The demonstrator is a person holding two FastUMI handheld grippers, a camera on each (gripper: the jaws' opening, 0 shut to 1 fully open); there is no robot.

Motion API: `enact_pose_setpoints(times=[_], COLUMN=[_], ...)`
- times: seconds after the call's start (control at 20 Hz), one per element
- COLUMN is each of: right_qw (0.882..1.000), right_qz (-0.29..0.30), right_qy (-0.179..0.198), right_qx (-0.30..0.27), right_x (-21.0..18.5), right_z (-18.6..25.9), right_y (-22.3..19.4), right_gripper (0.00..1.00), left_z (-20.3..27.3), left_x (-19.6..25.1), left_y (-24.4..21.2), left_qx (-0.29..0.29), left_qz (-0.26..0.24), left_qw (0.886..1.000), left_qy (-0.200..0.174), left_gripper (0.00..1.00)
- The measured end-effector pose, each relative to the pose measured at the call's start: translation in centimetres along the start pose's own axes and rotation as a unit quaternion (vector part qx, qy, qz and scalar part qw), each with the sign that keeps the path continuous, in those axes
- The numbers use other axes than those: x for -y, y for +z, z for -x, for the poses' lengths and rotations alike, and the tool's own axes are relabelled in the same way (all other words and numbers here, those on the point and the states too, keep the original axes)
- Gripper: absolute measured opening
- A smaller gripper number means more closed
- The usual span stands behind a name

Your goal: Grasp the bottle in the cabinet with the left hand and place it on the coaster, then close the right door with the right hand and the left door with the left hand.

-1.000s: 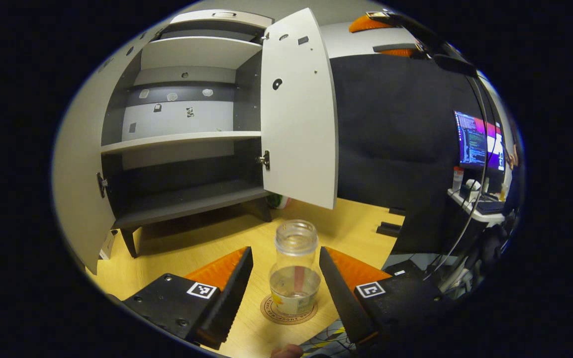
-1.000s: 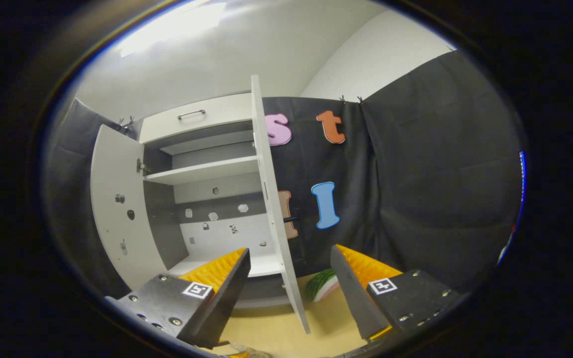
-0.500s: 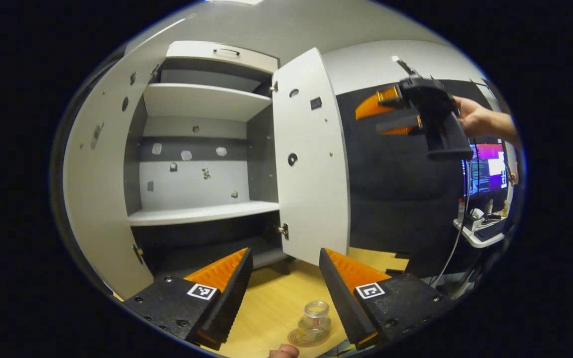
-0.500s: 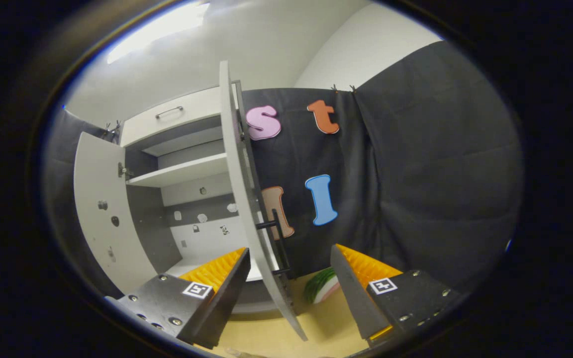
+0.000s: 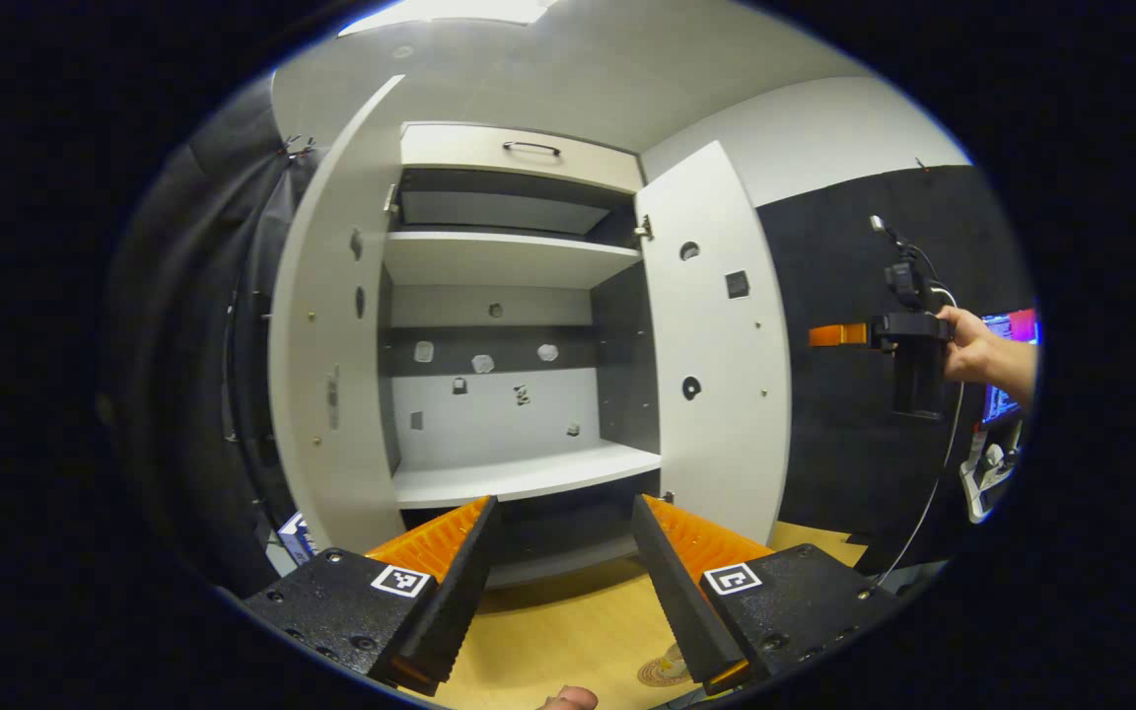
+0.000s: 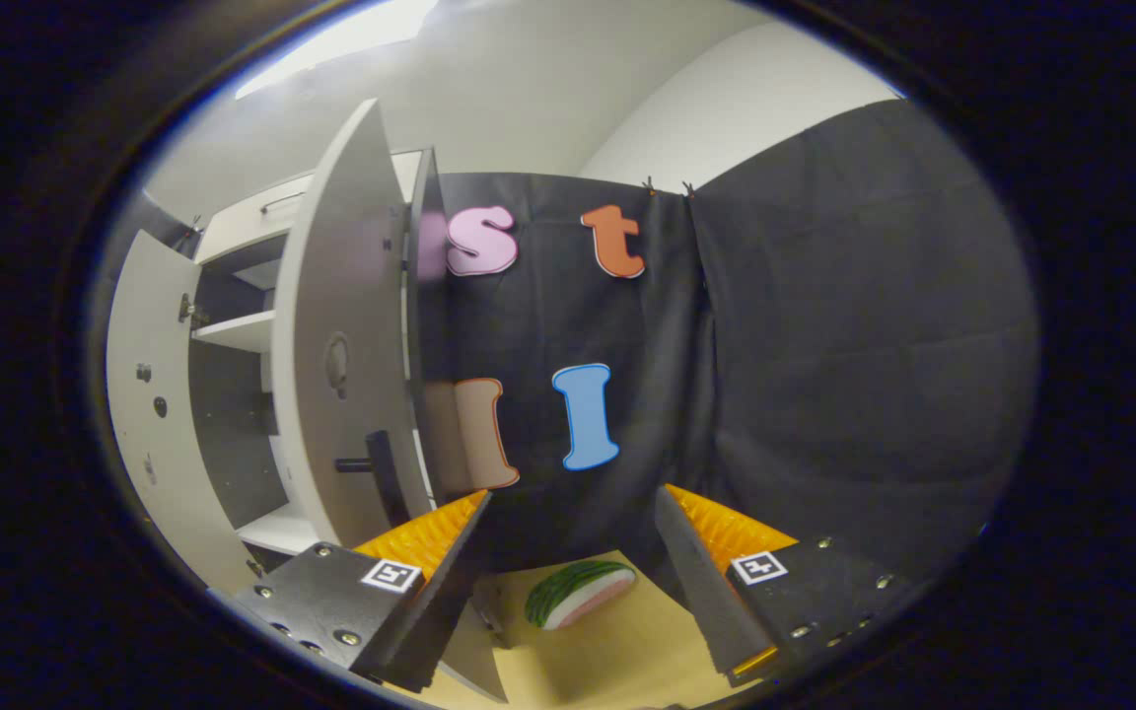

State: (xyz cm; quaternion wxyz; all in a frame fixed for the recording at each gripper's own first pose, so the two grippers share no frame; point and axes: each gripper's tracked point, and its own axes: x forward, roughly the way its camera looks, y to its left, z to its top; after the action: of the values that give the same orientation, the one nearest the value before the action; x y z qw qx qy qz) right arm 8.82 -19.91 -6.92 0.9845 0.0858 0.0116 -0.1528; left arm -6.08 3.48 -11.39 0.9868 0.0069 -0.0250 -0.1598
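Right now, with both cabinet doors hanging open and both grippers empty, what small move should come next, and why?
Probably swing the right gripper left onto the outer face of the right door and push it toward the cabinet. Its fingers stand apart, holding nothing, and that face with its dark handle lies just to its left. The left gripper is open too, away from the coaster.

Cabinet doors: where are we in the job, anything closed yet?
Neither is closed. The left gripper is open and empty, with the coaster partly visible below it; the bottle isn't visible now. The right gripper is open, facing the outside of the right door, which stands ajar. The left door is wide open. Both closings remain.
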Motion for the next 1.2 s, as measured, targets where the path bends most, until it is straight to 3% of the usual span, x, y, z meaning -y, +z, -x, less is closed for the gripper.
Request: enact_pose_setpoints(times=[0.25, 0.4, 0.55, 0.7, 0.85, 0.95, 1.2], right_qw=[0.999, 0.999, 0.997, 0.994, 0.996, 0.996, 0.997], right_qz=[-0.008, 0.001, 0.012, 0.037, 0.025, 0.016, 0.032], right_qy=[-0.003, 0.016, 0.069, 0.097, 0.080, 0.072, 0.061], right_qx=[-0.043, -0.039, -0.043, -0.034, -0.043, -0.040, -0.031], right_x=[1.0, -1.3, -6.3, -8.6, -8.2, -8.3, -8.1], right_z=[-4.1, -6.1, -6.1, -5.9, -5.7, -5.5, -5.1], right_y=[-3.1, -3.5, -4.1, -3.7, -4.1, -4.0, -4.2], right_gripper=[0.99, 0.99, 0.98, 0.45, 0.40, 0.44, 0.43], left_z=[3.4, 5.6, 7.8, 10.0, 11.0, 10.9, 10.0], left_x=[-3.9, -6.4, -7.8, -8.4, -8.7, -9.1, -8.3], left_y=[1.4, 1.3, -0.2, -1.3, -2.1, -2.4, -1.4], left_qx=[0.019, 0.023, -0.003, -0.010, -0.013, -0.014, -0.009], left_qz=[0.060, 0.043, 0.030, 0.026, 0.054, 0.067, 0.055], left_qw=[0.997, 0.994, 0.992, 0.990, 0.989, 0.988, 0.990], left_qy=[0.052, 0.096, 0.121, 0.136, 0.138, 0.140, 0.128], left_gripper=[0.86, 0.86, 0.89, 0.89, 0.89, 0.89, 0.89])
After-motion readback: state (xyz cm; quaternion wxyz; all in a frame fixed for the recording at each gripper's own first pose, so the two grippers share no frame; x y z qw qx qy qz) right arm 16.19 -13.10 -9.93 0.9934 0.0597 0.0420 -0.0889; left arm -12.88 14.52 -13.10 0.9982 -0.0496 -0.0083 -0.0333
